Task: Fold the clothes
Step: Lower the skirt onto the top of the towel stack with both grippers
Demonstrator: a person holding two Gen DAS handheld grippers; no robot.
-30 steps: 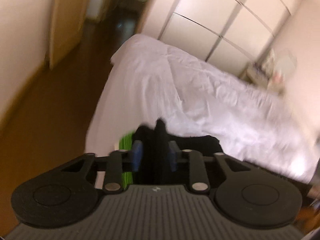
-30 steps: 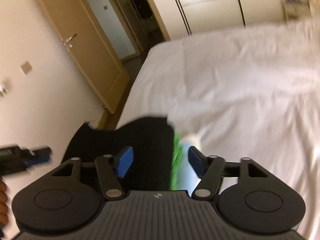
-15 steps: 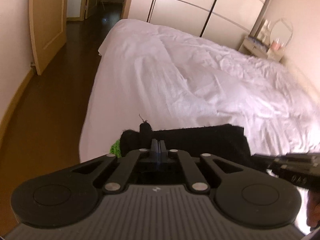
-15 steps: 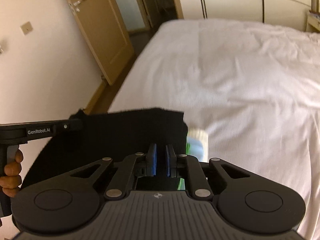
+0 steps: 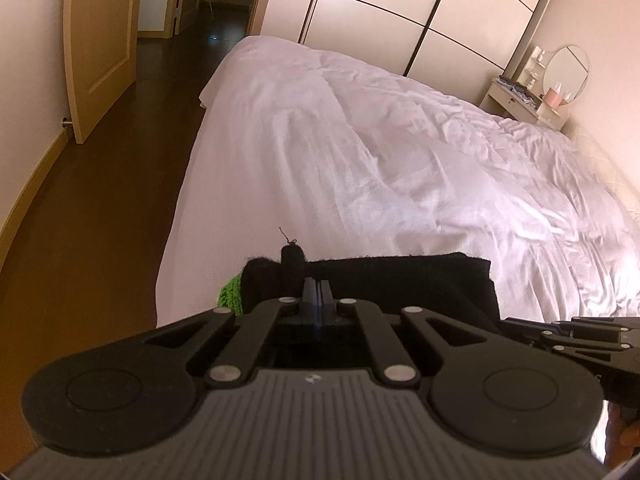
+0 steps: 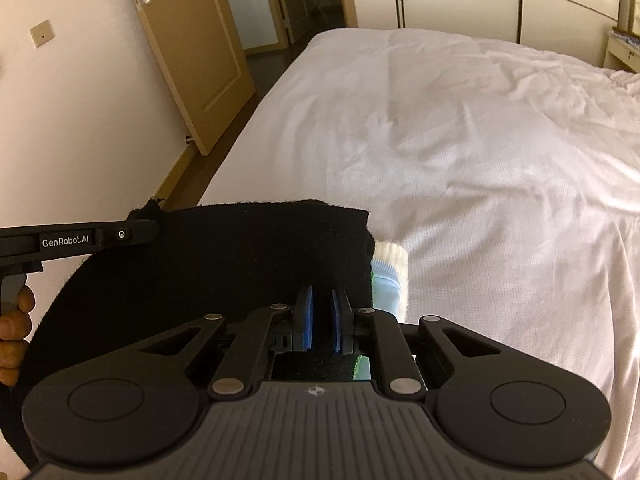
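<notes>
- Left wrist view: the left gripper has its fingers pressed together on one end of the black garment's top edge, with a small nub of cloth and a loose thread poking up past the fingertips.
- From that pinch the garment's upper edge runs to the right, roughly level, toward the right gripper, which enters at the right edge of this view. The long axis of the held edge thus lies across, from one gripper to the other.
- Right wrist view: the right gripper's blue fingers stand close together with only a narrow gap, and black cloth fills that gap, so it appears to be clamped on the garment near its right edge.
- In the same view the left gripper holds the far left corner, with a hand on its handle; the cloth is spread as a sheet between the two.
- The garment is lifted at the near edge of the white bed, over other clothes: a green knit piece shows below its left corner, and a pale blue and cream item just beside its right edge.
- Each gripper is at its own end, so neither is nearer. Open bed lies straight ahead of both, which I judge the room for laying the cloth down or carrying the edge over.
</notes>
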